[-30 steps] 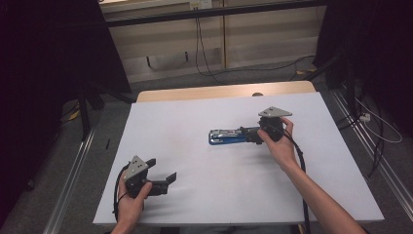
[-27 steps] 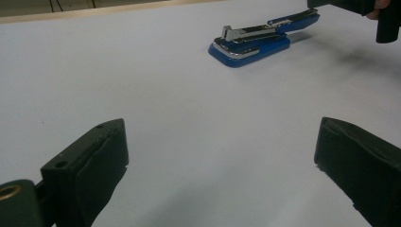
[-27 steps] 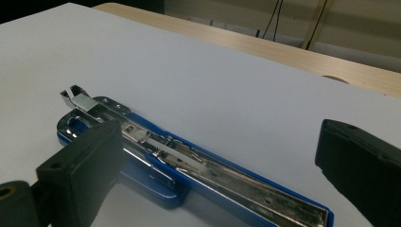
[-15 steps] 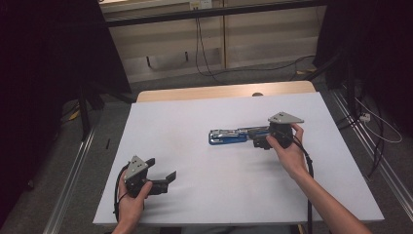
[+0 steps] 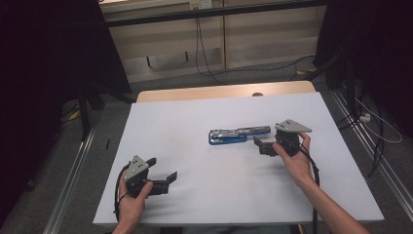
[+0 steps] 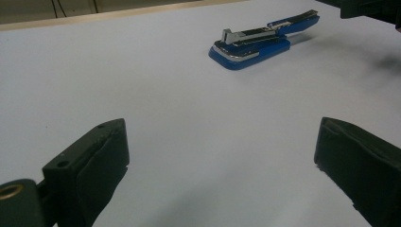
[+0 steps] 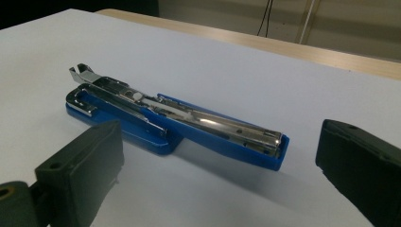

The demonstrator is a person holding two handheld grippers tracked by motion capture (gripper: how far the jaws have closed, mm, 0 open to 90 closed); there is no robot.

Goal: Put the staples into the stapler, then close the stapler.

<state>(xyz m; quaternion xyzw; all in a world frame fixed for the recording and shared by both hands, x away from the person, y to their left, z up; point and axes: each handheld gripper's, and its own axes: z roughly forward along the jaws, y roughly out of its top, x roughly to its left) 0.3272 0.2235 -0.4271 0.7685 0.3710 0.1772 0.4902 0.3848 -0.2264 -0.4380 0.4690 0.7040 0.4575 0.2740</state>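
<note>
Lying flat on the white table top (image 5: 204,122), the blue plastic stapler with its chrome metal magazine swung open (image 5: 238,135) rests just ahead of the right gripper (image 5: 259,145), whose black fingers (image 7: 80,165) stand spread apart and empty, clear of the stapler's near end. The left gripper (image 5: 163,176) sits well apart from the stapler, low over the table, its fingers (image 6: 90,161) likewise spread wide with nothing between them.

Blue stapler (image 5: 238,134) on white table (image 5: 204,117)
</note>
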